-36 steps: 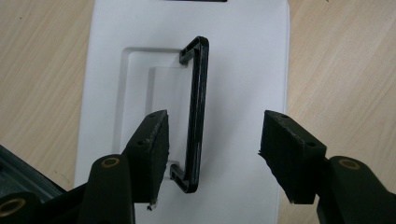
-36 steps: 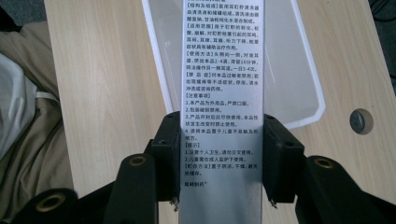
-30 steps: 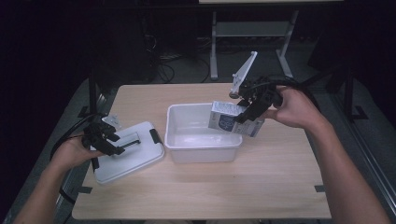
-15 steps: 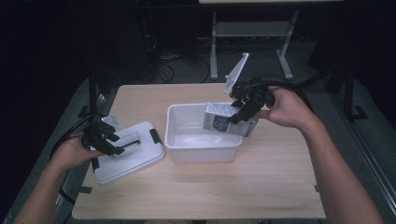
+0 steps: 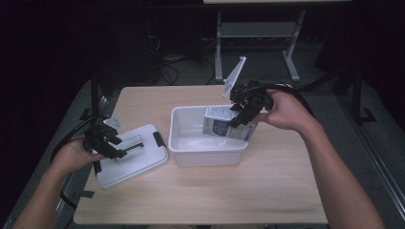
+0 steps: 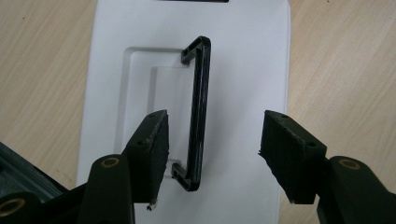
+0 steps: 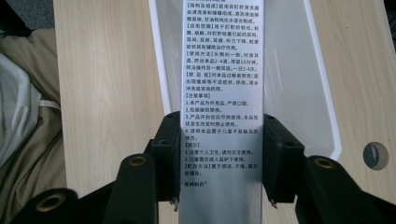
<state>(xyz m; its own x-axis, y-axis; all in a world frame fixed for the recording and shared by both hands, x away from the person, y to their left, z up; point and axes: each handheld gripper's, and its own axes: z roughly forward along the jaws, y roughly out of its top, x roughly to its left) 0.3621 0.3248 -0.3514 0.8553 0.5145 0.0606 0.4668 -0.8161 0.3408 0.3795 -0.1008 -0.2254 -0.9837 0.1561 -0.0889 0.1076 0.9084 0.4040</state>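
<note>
A white plastic bin (image 5: 206, 143) stands open at the table's middle. My right gripper (image 5: 240, 117) is shut on a small white and blue carton (image 5: 224, 125), tilted over the bin's right rim and partly inside it. In the right gripper view the carton's printed side (image 7: 221, 84) runs up between the jaws, with the bin (image 7: 322, 93) below it. The bin's white lid (image 5: 133, 155) with a black handle (image 5: 132, 145) lies flat to the left. My left gripper (image 5: 114, 145) hovers open over that lid; its jaws straddle the handle (image 6: 198, 112) without touching it.
The wooden table (image 5: 200, 200) has bare surface in front of the bin and lid. A grey three-cornered plate (image 5: 234, 76) sticks up from the right gripper. Beyond the table's far edge stand a metal frame's legs (image 5: 291, 62) and cables on a dark floor.
The right gripper has carried the carton left and down, from above the bin's right rim to partly inside the bin. The left gripper has stayed over the lid.
</note>
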